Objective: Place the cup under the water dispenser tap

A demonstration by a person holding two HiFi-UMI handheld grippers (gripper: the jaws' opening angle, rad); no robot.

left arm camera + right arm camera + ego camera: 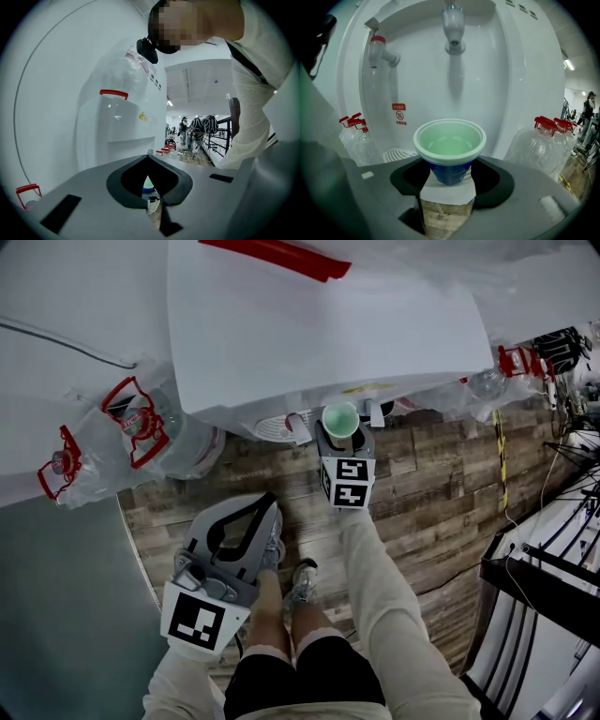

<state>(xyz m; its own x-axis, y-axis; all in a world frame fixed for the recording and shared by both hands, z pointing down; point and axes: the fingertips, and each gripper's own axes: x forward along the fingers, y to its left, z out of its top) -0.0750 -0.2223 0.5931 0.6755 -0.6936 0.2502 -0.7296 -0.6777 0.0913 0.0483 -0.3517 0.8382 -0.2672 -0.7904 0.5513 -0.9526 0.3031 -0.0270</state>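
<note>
Cup (449,140) upright in right tongs (449,180), arm (380,568) stretched toward tap (453,28).

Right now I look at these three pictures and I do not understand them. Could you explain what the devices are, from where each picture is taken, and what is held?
There is no robot: a person holds a two-fingered gripper in each hand. The head view looks down from the person's head at the wooden floor and a water dispenser. The other two views come from cameras riding on the grippers. The right gripper grips a blue cup in front of the dispenser, lower than the white tap. The left gripper is shut and empty. Large water bottles stand beside the dispenser.
</note>
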